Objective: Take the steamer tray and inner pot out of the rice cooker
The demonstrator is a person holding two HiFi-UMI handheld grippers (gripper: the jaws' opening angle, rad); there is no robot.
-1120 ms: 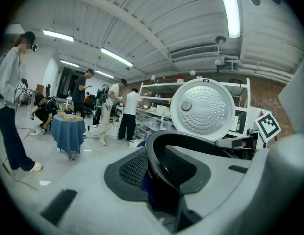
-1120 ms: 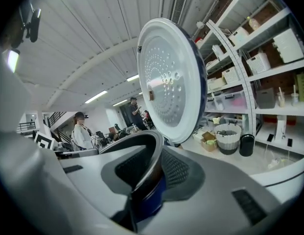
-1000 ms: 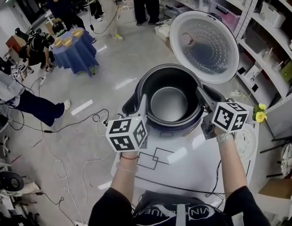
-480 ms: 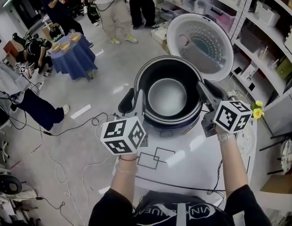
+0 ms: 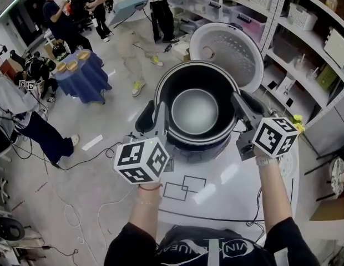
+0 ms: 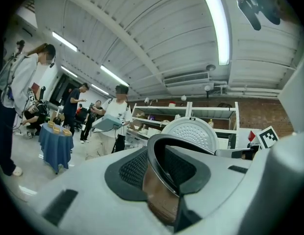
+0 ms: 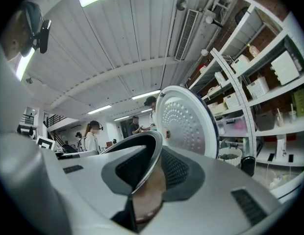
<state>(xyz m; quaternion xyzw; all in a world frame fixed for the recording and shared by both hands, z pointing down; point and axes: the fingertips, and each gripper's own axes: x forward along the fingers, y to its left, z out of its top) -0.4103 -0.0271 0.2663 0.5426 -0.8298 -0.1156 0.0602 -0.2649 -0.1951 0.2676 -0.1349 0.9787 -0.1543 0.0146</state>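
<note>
Crowded workroom all round: people (image 5: 64, 24) on the floor, a blue-draped table (image 5: 83, 79) at the left, shelves (image 5: 310, 43) along the right. Worked standing at a white table (image 5: 233, 193).

Had the left gripper (image 5: 162, 118) clamped on the left rim of the inner pot (image 5: 195, 111), jaws about half closed, the thin metal wall pinched between the pads, one inside and one outside. Had the right gripper (image 5: 237, 103) clamped the same way on the opposite rim. Kept both roughly level, facing each other across the pot.

Held the pot upright between them, by the look of it raised part way out of the rice cooker (image 5: 145, 121), with the dark body just below and the lid (image 5: 227, 51) standing open behind. Saw no steamer tray inside, only the bare shiny bottom; could not tell where the tray was.

Judged the step in hand to be lifting the inner pot clear. To do it well:
- Needed to raise both grippers together at one pace, to keep the rim level.
- Needed a firm pinch against slip on the thin, smooth edge.
- Needed to go straight up until well clear of the cooker's mouth.
- Needed to stay off the open lid.
- Only then should have swung toward the bare table in front for a gentle set-down.
</note>
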